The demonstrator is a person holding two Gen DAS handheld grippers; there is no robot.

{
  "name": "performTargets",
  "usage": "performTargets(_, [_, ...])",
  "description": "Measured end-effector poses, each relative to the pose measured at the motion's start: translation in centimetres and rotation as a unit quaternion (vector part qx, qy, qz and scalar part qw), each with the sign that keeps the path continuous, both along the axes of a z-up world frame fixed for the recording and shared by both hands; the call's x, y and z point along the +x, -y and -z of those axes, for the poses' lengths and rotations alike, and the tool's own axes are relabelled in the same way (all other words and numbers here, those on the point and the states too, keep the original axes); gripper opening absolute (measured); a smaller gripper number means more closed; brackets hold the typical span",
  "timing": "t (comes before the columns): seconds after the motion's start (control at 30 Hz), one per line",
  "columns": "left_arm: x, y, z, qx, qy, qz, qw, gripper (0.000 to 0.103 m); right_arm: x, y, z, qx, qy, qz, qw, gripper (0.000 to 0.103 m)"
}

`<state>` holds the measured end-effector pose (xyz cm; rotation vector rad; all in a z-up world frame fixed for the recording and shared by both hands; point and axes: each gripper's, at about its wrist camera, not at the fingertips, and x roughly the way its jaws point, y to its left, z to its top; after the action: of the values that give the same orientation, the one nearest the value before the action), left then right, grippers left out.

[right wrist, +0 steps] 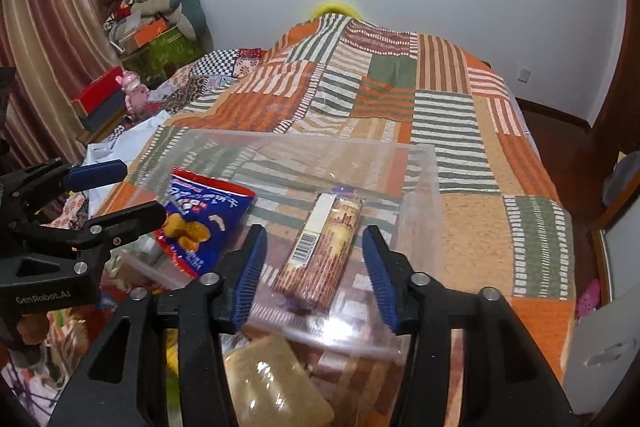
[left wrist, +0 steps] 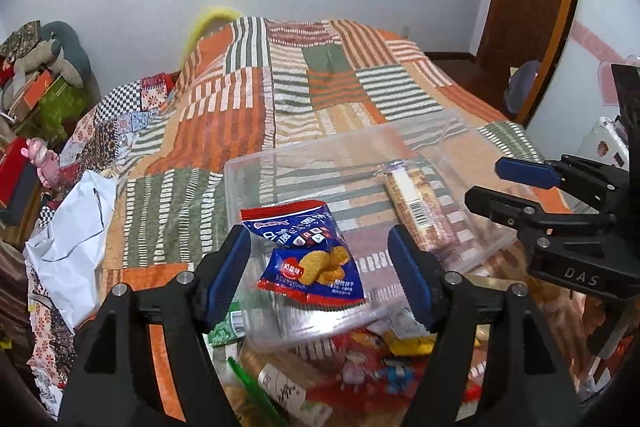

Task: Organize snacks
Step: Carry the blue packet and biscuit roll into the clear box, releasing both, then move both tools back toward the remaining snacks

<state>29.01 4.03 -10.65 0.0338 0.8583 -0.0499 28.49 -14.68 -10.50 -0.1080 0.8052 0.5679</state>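
A clear plastic bin sits on the patchwork quilt. A blue and red biscuit bag lies against the bin's near left side, between the pads of my left gripper; the pads stand apart from it, so the gripper is open. A long tan biscuit pack lies flat on the bin's floor. My right gripper straddles the pack with a gap on each side and is open. Each gripper also shows at the edge of the other's view: the right gripper and the left gripper.
Loose snack packets are heaped in front of the bin, among them a tan packet. A white plastic bag lies to the left. The quilt stretches beyond the bin. Boxes and a pink toy stand at the left bedside.
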Motion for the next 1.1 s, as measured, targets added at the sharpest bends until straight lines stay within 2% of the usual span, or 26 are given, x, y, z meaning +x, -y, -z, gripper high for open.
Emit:
performTargets(0.13, [-2.0, -0.3, -1.8, 0.006, 0.025, -0.004, 0.9997, 0.080, -1.8, 1.0, -1.7, -0.001, 0.029, 0.008, 1.000, 0.058])
performTargets(0.27, [-4.4, -0.9, -3.2, 0.011, 0.041, -0.006, 0.9991, 0.082, -3.6, 1.7, -3.0, -0.002, 0.054, 0.013, 0.998, 0.059])
performTargets(0.4, [-7.1, -1.9, -3.8, 0.006, 0.052, -0.010, 0.9986, 0.089, -5.2, 2.7, -3.7, 0.005, 0.065, 0.019, 0.998, 0.062])
performTargets(0.5, [-8.8, -2.8, -3.7, 0.004, 0.050, -0.014, 0.9986, 0.089, -6.3, 3.3, -3.8, 0.009, 0.069, 0.027, 0.997, 0.066])
performTargets(0.73, [-12.2, -5.2, -1.6, 0.009, 0.032, -0.029, 0.9990, 0.090, -8.0, 4.7, -2.4, 0.004, 0.064, 0.040, 0.997, 0.067])
performTargets(0.83, [-13.3, -6.2, 0.0, 0.009, 0.022, -0.042, 0.9988, 0.094, -8.7, 5.5, -1.3, 0.007, 0.058, 0.048, 0.997, 0.072])
performTargets(1.1, [-14.0, -8.1, 3.6, -0.009, -0.002, -0.057, 0.9983, 0.094, -9.0, 7.0, 2.4, 0.001, 0.013, 0.077, 0.997, 0.073])
